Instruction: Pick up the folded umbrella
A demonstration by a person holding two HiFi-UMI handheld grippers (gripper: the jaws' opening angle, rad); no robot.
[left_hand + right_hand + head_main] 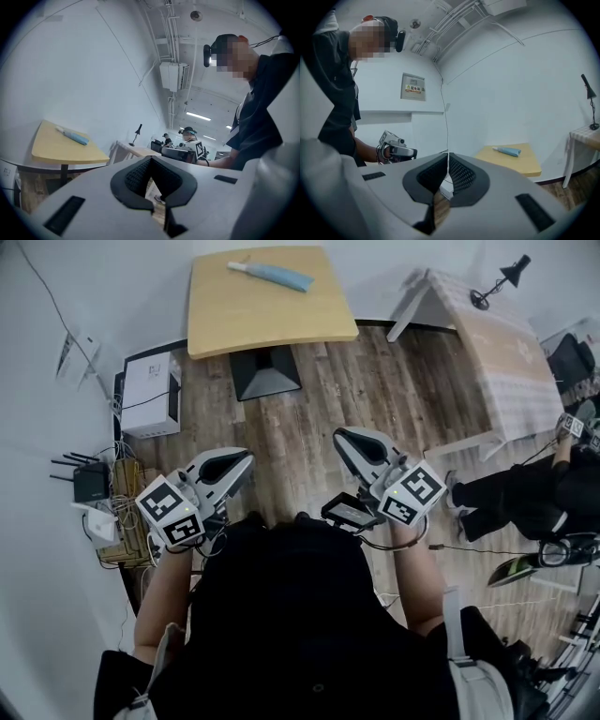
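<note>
Yellow table (253, 320), slim blue folded umbrella (273, 276)

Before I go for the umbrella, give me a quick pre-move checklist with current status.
1. Folded umbrella in sight, lying alone on the yellow table: ok.
2. Left gripper empty, jaws together: ok.
3. Right gripper empty, jaws together: ok.
4. A gripper opened for the grasp: not ok, both are shut.
5. Grippers near the umbrella: not ok, both are short of the table, over the wood floor.
6. Umbrella strap fastened: cannot tell.
</note>
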